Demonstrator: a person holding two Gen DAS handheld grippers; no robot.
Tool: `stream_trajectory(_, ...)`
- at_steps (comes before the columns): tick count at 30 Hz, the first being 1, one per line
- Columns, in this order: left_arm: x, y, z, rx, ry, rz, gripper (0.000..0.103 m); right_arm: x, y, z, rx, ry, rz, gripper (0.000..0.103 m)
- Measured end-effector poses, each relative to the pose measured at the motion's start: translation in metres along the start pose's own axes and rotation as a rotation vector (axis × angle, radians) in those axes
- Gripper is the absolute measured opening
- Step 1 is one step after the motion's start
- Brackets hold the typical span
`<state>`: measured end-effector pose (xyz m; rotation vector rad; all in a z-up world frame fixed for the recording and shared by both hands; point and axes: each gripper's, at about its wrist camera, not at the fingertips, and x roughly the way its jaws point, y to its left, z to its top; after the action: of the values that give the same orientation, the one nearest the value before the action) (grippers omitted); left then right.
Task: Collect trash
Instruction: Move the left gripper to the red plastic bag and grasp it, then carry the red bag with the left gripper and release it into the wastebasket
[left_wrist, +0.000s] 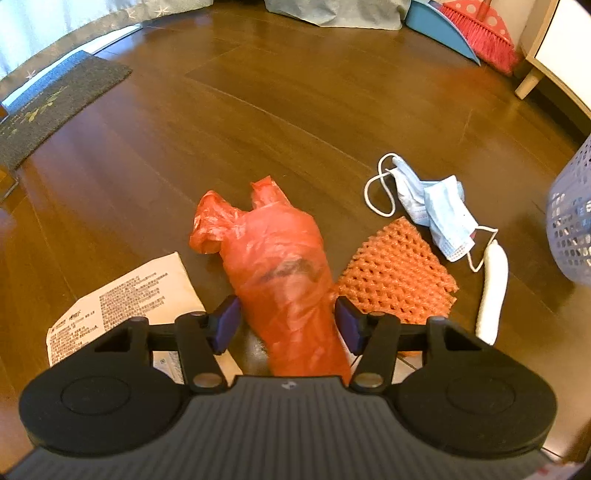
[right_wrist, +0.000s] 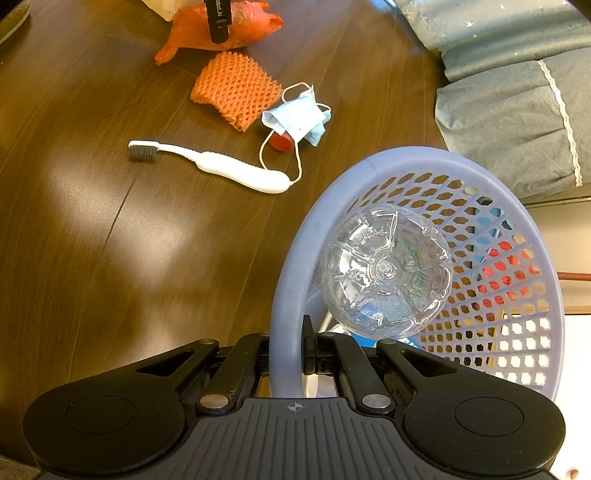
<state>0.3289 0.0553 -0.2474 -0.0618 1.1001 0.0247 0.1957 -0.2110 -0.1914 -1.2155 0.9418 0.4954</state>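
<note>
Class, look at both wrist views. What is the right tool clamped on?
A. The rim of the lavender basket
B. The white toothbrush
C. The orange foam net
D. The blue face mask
A. In the right wrist view the right tool is shut on the rim of the lavender basket, which holds a clear plastic bottle; the toothbrush, foam net and face mask lie untouched on the floor.

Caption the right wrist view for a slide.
Right tool clamps the lavender basket rim, clear bottle inside; toothbrush remains on floor.
</note>
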Motion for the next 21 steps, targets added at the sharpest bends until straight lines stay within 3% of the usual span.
stream_trajectory(3, 0.001, -0.001, -0.001, 0.008, 0.007, 0.004, 0.043, 0.000, 0.000, 0.000, 0.002, 0.000, 0.000, 0.000)
stream_trajectory(5, 0.000, -0.003, -0.002, 0.020, 0.010, 0.009, 0.030, 0.000, -0.001, 0.000, 0.003, -0.001, 0.000, 0.000)
stream_trajectory(8, -0.004, -0.005, -0.001, 0.035, -0.001, 0.011, 0.019, 0.001, -0.001, 0.000, 0.004, -0.002, -0.001, 0.000)
stream_trajectory(21, -0.070, -0.036, 0.033, 0.095, -0.112, -0.106, 0.016, 0.001, -0.001, -0.001, 0.002, -0.003, -0.002, 0.000)
